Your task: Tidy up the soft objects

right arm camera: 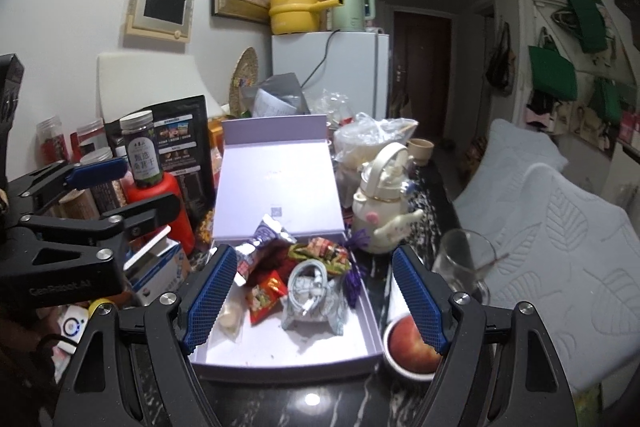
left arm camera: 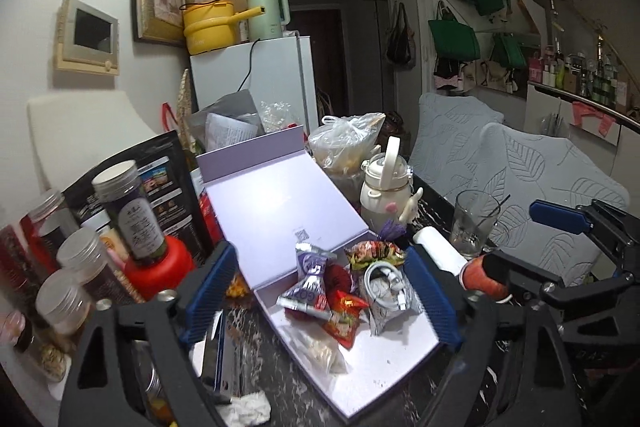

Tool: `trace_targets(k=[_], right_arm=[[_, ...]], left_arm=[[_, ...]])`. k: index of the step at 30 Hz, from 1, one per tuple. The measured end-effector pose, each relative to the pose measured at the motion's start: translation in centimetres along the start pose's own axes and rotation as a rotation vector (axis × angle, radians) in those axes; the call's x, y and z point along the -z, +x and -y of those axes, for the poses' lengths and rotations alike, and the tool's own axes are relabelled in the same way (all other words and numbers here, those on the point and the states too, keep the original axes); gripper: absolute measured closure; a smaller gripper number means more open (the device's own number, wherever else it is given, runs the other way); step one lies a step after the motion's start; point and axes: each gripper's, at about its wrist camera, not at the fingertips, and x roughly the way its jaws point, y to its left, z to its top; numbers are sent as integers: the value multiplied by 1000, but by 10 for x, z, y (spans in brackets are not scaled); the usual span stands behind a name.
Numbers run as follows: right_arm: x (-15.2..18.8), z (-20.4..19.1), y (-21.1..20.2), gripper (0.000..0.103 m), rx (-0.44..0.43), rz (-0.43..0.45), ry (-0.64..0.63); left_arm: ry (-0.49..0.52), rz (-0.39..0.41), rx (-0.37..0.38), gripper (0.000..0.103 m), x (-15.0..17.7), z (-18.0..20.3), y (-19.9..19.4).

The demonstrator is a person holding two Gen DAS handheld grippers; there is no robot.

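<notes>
Landmark: open lilac cardboard box on the dark marbled table.
In box: snack packets, coiled white cable.
Left: red jar.
Right: cream kettle-shaped bottle, clear glass.
Behind: white fridge.

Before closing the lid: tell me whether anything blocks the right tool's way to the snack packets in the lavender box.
Nothing visible does. The open right tool hovers directly above the open lavender cardboard box, and the foil snack packets lie exposed inside, uncovered.
</notes>
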Motion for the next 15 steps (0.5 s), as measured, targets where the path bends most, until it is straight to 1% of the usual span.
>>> trace_targets(k=[1, 2, 5, 15], right_arm=[[2, 0, -4, 22, 6, -1, 4], [5, -2, -9, 22, 14, 0, 7], [12, -6, -22, 22, 26, 1, 7], [45, -23, -64, 15, 53, 5, 31]], left_arm=[[-3, -3, -7, 5, 2, 0, -5], [-7, -1, -8, 4, 4, 0, -8], [-21, 21, 6, 4, 10, -1, -24], [-20, 10, 34, 4, 36, 3, -59]])
